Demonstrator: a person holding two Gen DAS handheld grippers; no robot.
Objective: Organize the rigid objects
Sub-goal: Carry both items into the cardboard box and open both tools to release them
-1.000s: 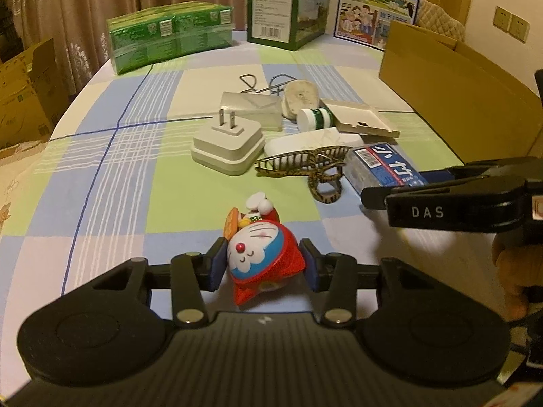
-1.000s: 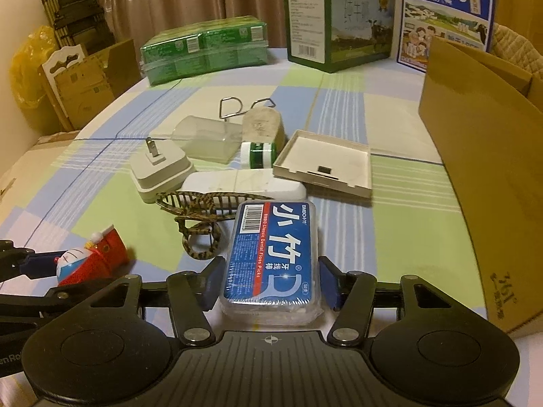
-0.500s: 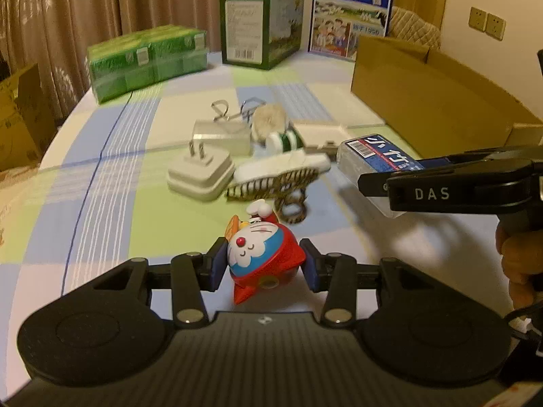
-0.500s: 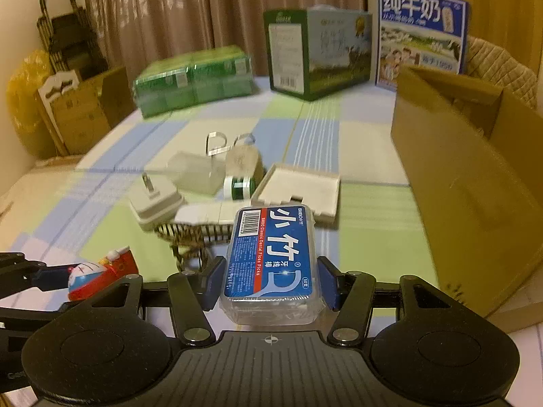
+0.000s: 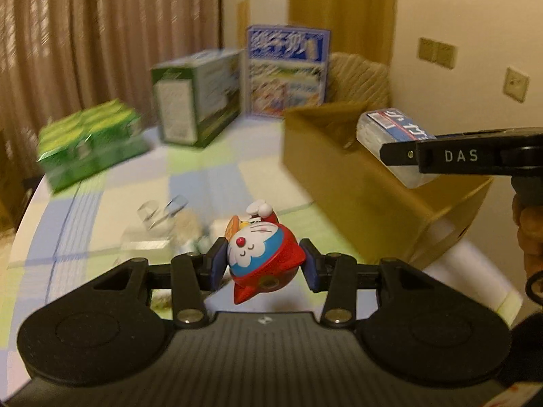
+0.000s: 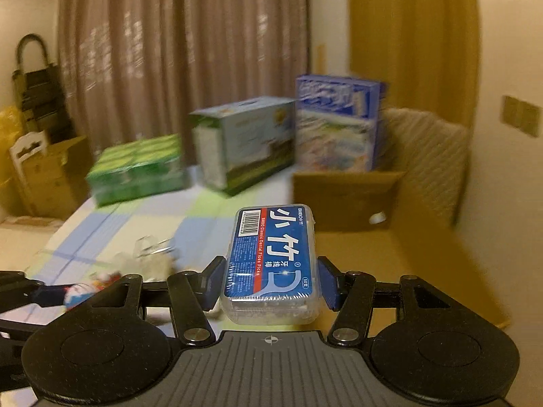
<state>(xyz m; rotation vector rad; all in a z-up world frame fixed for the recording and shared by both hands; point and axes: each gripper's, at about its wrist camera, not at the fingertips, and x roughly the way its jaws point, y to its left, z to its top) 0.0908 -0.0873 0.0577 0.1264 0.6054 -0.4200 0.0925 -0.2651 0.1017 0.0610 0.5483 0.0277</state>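
Both loads are riding in the air: the toy figure (image 5: 259, 254), red and blue, is sitting clamped between the left gripper (image 5: 263, 264) pads, well above the checked tablecloth (image 5: 203, 169); the floss pick box (image 6: 273, 261), clear plastic with a blue label, is sitting gripped across its width in the right gripper (image 6: 271, 283), hanging just over the near edge of the cardboard box (image 6: 390, 237) on the right. My read: the step in hand is carrying both into that carton. To do it well, get each load fully past the carton wall before lowering, drop low inside, then release; the toy is round and held near its base, so no quick wrist rolls. Left jaws are standing narrow, pinching the toy on both sides; right jaws are standing wider, pads pressing on the box's long sides. Leftover clutter (image 5: 159, 224) on the table is too blurred to name.
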